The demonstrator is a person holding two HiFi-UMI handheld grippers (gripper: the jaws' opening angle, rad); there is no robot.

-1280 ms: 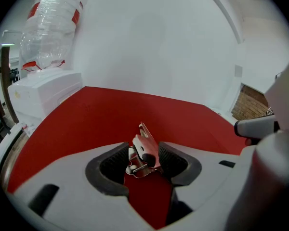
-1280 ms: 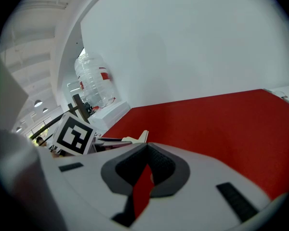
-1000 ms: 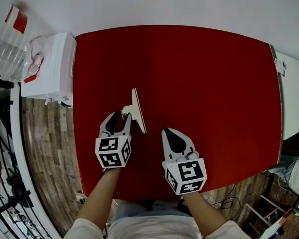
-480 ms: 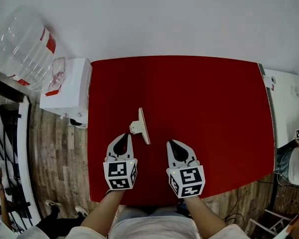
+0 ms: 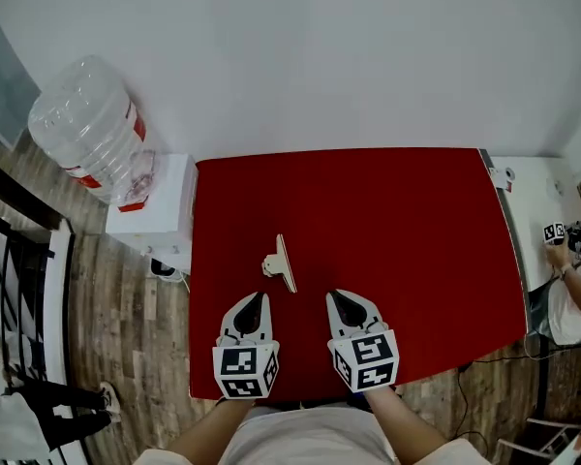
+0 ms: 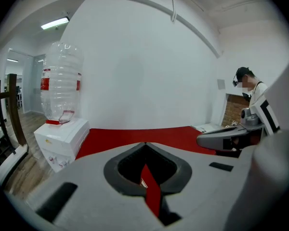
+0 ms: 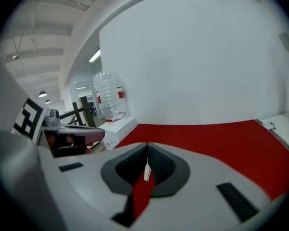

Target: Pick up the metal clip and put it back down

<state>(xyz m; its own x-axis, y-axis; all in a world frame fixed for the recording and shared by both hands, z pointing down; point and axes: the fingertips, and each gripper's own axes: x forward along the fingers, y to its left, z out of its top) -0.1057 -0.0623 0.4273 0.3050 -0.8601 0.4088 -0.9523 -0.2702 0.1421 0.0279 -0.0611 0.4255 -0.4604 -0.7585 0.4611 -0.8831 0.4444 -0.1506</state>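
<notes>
At the far left, off the table, a big clear plastic water bottle [image 5: 87, 129] sits on a white stand; it plays no part here.

The left claw [image 5: 256, 300] hangs over the near part of the flat red tabletop [image 5: 407, 231]. Its jaws are pressed together with nothing between them. In the left gripper view [image 6: 145, 144] the two tips meet at a point over the red surface.

The small pale cream metal clip [image 5: 282, 263] lies free on the tabletop, touched by neither claw. It sits just ahead of the left claw and a little to its right. Its long flat bar runs away from the person, with the near end leaning slightly to the right. Its short handle tab sticks out to the left, on the left claw's side.

The right claw [image 5: 340, 301] is level with the left one and also closed on nothing; its tips meet in the right gripper view [image 7: 147, 146]. From this claw the metal clip lies ahead and clearly to the left.

I judge the left claw the nearer of the two and the one facing the tab. If a pick is to follow, it would have to spread its jaws first, then go forward and down, closing across the bar's thin side or on the tab.
</notes>
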